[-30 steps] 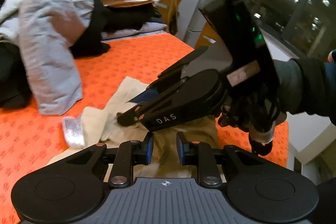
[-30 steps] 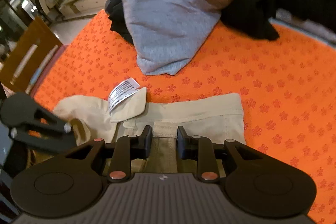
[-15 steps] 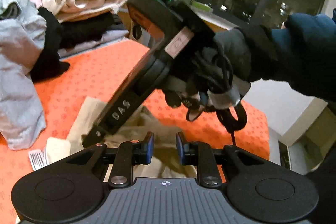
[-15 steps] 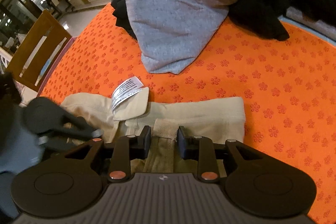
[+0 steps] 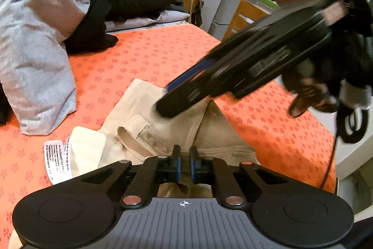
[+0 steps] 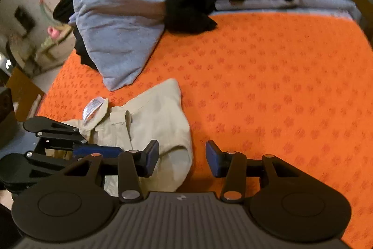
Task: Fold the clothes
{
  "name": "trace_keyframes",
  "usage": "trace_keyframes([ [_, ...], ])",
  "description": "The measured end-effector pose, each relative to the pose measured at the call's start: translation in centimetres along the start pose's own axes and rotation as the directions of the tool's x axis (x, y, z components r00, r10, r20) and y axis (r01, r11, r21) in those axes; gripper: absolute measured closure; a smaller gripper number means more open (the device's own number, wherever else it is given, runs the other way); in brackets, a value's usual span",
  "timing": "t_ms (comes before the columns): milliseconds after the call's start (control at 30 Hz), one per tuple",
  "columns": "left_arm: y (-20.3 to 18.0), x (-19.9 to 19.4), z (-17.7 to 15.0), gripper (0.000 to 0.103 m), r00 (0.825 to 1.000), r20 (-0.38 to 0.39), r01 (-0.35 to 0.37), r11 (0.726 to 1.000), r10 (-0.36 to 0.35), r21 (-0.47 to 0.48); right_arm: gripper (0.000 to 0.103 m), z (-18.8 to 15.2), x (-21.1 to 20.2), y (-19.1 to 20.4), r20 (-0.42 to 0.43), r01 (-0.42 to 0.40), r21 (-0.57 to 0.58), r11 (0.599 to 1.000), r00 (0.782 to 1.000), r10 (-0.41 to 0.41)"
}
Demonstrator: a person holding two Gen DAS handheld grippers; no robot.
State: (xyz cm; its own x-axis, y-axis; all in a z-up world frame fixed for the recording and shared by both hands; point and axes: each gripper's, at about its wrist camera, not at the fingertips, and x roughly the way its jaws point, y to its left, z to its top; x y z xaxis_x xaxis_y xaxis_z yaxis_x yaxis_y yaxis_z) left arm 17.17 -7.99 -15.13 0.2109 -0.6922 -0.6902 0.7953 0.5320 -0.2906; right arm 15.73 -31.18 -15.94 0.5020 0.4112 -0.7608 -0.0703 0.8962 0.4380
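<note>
While the left tool (image 5: 184, 161) pinches the near edge of the beige trousers (image 5: 160, 123), its blue pads nearly together on the cloth, the right tool (image 6: 182, 159) hangs above with jaws spread wide and nothing between them. These trousers lie crumpled on the orange flowered bedspread (image 6: 268, 85), white care label (image 5: 54, 161) turned out, near a grey garment (image 6: 121, 25) in the clothes heap.

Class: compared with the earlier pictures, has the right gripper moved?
Yes. The right gripper has let go of the beige trousers, jaws now wide, and pulled back from the grey garment.
</note>
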Motion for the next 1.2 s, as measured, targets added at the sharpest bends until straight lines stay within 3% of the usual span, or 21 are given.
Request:
trace_keyframes([
  [67,0.2,0.1,0.0,0.092,1.0,0.003,0.001,1.0,-0.001,-0.015,0.055,-0.4,0.5,0.1,0.01,-0.025,0.034,0.999,1.0,0.025],
  [100,0.4,0.0,0.1,0.092,1.0,0.004,0.002,1.0,-0.002,-0.022,0.067,-0.5,0.8,0.4,0.015,-0.028,0.037,0.999,1.0,0.027],
  [133,0.5,0.0,0.2,0.092,1.0,0.006,0.003,1.0,-0.003,-0.03,0.087,-0.6,0.8,0.7,0.023,-0.022,0.032,0.999,1.0,0.021],
  [167,0.6,0.0,0.2,0.092,1.0,0.007,0.005,0.999,-0.004,-0.04,0.094,-0.6,0.8,1.0,0.032,-0.017,0.025,1.0,0.999,0.016],
  [367,2.6,-0.1,0.2,0.093,0.999,0.006,0.048,0.977,-0.047,-0.207,0.096,-0.8,-1.7,5.7,0.113,-0.004,-0.131,0.991,0.993,0.019],
  [500,4.0,0.2,0.1,0.096,0.997,0.0,0.071,0.943,-0.075,-0.324,0.096,-1.6,-2.5,10.2,0.112,0.035,-0.309,0.95,0.994,0.0],
  [567,4.8,0.0,-0.2,0.096,0.995,0.012,0.092,0.916,-0.095,-0.39,0.096,-2.2,-2.3,12.5,0.09,0.049,-0.414,0.909,0.996,-0.013],
  [667,6.5,-0.1,-1.2,0.096,0.988,0.044,0.15,0.836,-0.15,-0.529,0.096,-3.4,-1.3,14.7,0.051,0.055,-0.518,0.854,0.998,-0.034],
  [767,7.8,-0.2,-2.2,0.096,0.983,0.067,0.176,0.763,-0.172,-0.621,0.096,-4.2,-0.2,15.5,0.03,0.065,-0.565,0.823,0.998,-0.059],
  [867,8.5,-0.5,-2.7,0.096,0.98,0.08,0.191,0.726,-0.185,-0.661,0.096,-4.7,1.0,15.8,0.018,0.081,-0.594,0.801,0.996,-0.087],
  [1200,7.8,-6.6,-2.2,0.091,0.984,0.14,0.172,0.788,-0.11,-0.591,0.094,-6.8,3.7,17.5,0.014,0.119,-0.72,0.684,0.988,-0.157],
])
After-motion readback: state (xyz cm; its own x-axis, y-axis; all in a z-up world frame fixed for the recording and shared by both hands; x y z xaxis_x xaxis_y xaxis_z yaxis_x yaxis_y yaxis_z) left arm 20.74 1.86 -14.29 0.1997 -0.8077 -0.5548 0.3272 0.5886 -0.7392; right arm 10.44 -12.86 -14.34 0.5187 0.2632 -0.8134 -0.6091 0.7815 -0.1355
